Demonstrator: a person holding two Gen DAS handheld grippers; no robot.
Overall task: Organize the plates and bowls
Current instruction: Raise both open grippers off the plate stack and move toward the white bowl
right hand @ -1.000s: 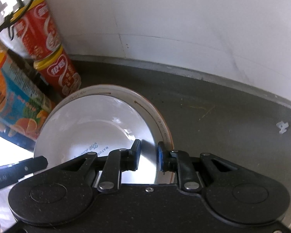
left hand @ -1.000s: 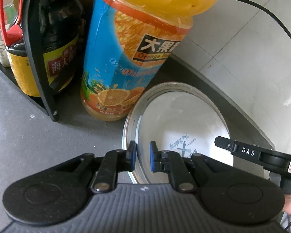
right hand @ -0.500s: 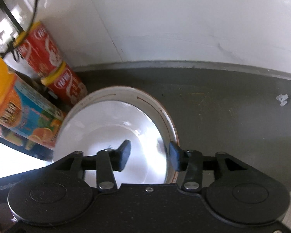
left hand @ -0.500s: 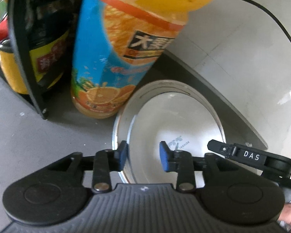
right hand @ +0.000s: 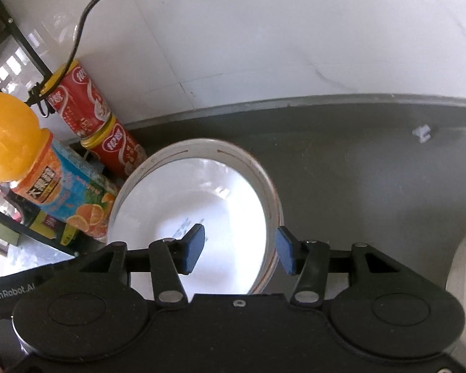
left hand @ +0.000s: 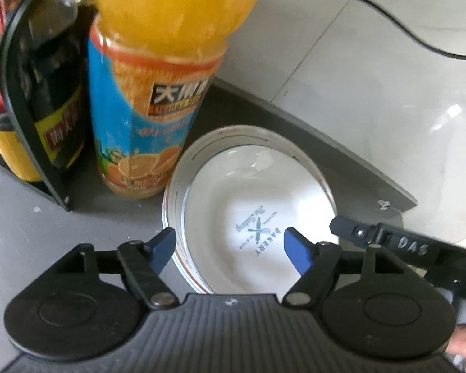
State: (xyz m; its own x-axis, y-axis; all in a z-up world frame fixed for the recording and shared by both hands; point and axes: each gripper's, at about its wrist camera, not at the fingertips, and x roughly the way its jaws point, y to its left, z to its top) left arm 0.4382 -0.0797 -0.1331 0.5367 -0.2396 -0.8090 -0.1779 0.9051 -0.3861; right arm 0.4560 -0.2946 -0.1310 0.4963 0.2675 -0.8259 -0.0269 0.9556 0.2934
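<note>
Dark grey countertop (right hand: pixel 357 168) set against a white tiled wall (right hand: pixel 264 37); a black cable (left hand: pixel 372 9) runs across the tiles.

White bowl (left hand: pixel 251 186) sits nested in a white plate (left hand: pixel 171 192) with a thin brown rim line, on the counter near the wall corner. Bowl floor carries a printed "BAKERY" mark.

Left of the stack, just beside the plate rim: orange juice bottle (left hand: pixel 152 99) with blue label. Further left, a dark sauce bottle (left hand: pixel 56 105) inside a black rack (left hand: pixel 21 99). Two red cans (right hand: pixel 108 133) stand stacked behind the juice bottle, at the wall.

Left gripper (left hand: pixel 231 245): jaws have just been opening and now stand spread wide, one finger outside the plate's rim, the other over the bowl's inside. Pads clear of the crockery; nothing pinched.

Right gripper (right hand: pixel 239 248): jaws have just been opening, now spread apart, straddling the stack's right-hand rim without pressing on it.
</note>
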